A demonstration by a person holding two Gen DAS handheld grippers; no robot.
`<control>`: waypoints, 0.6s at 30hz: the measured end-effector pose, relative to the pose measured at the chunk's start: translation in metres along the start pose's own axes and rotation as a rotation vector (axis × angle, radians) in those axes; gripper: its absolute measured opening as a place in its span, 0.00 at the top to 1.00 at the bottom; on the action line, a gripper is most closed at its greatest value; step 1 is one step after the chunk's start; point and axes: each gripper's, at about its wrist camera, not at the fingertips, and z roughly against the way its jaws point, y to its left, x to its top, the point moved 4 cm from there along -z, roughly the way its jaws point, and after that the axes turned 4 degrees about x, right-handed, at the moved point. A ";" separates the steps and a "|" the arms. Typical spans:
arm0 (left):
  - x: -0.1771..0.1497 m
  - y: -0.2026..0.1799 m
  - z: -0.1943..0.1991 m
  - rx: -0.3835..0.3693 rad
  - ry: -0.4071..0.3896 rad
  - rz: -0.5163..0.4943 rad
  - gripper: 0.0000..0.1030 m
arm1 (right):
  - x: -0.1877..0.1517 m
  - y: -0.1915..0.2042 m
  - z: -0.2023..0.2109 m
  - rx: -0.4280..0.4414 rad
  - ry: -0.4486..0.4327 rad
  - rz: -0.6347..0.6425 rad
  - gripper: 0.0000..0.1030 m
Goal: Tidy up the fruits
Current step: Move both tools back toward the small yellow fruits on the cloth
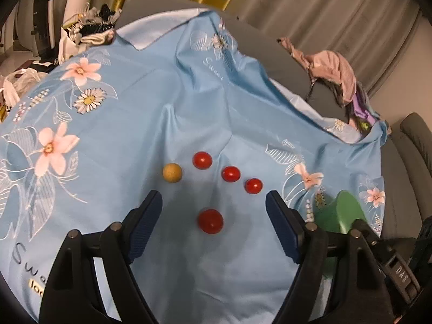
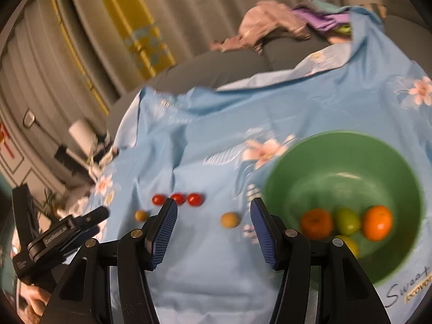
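In the left wrist view my left gripper [image 1: 214,202] is open and empty; a red tomato [image 1: 210,221] lies on the blue cloth between its fingers. Three more red tomatoes [image 1: 230,174] and a tan round fruit [image 1: 172,172] lie just beyond. In the right wrist view my right gripper [image 2: 213,210] is open and empty, with a tan fruit [image 2: 230,219] between its fingertips. A green bowl [image 2: 343,151] to its right holds two oranges [image 2: 377,222], a green fruit [image 2: 347,221] and a yellow one. The left gripper [image 2: 91,222] shows at the far left.
A blue floral cloth [image 1: 162,108] covers a grey sofa-like surface. The bowl's rim [image 1: 343,210] shows by the left gripper's right finger. Pink and purple clothes [image 1: 334,70] lie at the back right. Cluttered bags [image 1: 89,29] sit at the back left. Curtains hang behind.
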 end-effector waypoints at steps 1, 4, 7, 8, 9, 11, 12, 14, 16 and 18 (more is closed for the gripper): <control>0.002 0.002 -0.007 0.002 0.000 0.011 0.26 | -0.002 0.006 -0.011 0.004 0.030 0.014 0.45; 0.005 0.007 -0.023 0.058 0.021 0.013 0.33 | -0.012 0.019 -0.037 -0.006 0.117 0.047 0.45; 0.008 0.011 -0.035 0.128 0.012 -0.017 0.37 | -0.016 0.026 -0.058 -0.087 0.150 0.122 0.45; 0.009 0.011 -0.040 0.150 0.019 -0.029 0.38 | -0.016 0.026 -0.066 -0.114 0.159 0.135 0.45; 0.010 0.014 -0.045 0.164 0.025 -0.038 0.41 | -0.016 0.024 -0.072 -0.138 0.169 0.142 0.45; 0.011 0.016 -0.057 0.192 0.048 -0.057 0.45 | -0.018 0.018 -0.086 -0.224 0.193 0.164 0.48; 0.012 0.018 -0.061 0.191 0.056 -0.059 0.47 | -0.019 0.016 -0.089 -0.254 0.197 0.179 0.50; 0.013 0.022 -0.069 0.194 0.075 -0.052 0.47 | -0.021 0.013 -0.097 -0.279 0.206 0.209 0.52; 0.015 0.026 -0.075 0.201 0.094 -0.048 0.47 | -0.023 0.009 -0.104 -0.294 0.222 0.210 0.52; 0.017 0.027 -0.078 0.203 0.100 -0.042 0.47 | -0.024 0.005 -0.111 -0.310 0.236 0.216 0.52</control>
